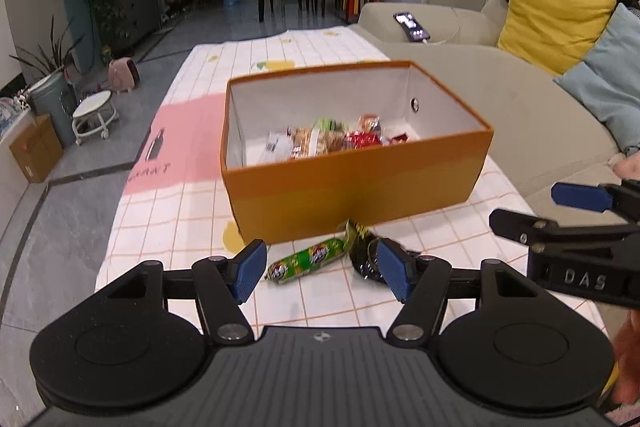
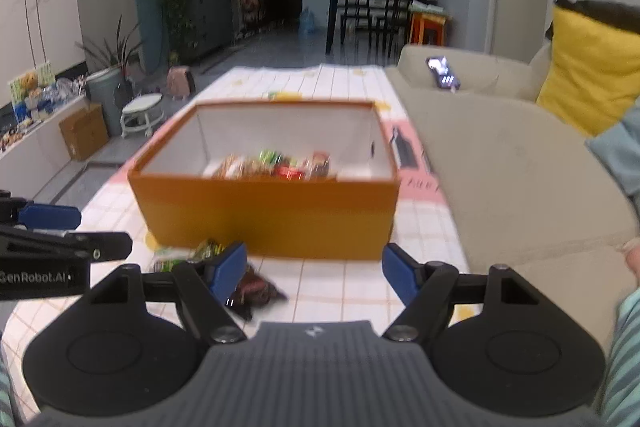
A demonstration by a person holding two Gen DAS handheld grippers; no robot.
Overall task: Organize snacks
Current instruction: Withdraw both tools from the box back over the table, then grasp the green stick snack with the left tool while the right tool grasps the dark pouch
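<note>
Green sausage snack [image 1: 306, 263] lay on the tabletop [image 1: 180, 219] before the orange box [image 1: 352, 187]; both my jaws stood released, empty. I judged the left gripper [image 1: 322, 269] should straddle it squarely, then clench gently.

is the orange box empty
No, the orange box already holds several snack packets piled on its floor, seen plainly from the left wrist view.

Both fisheye views look forward and downward along their own claw fingers, close over the counter [image 1: 192, 211]. The left wrist view sits left of the right one. Both share the orange box [image 1: 352, 183] of snacks, the sofa [image 2: 500, 155] and the far dining area.
</note>
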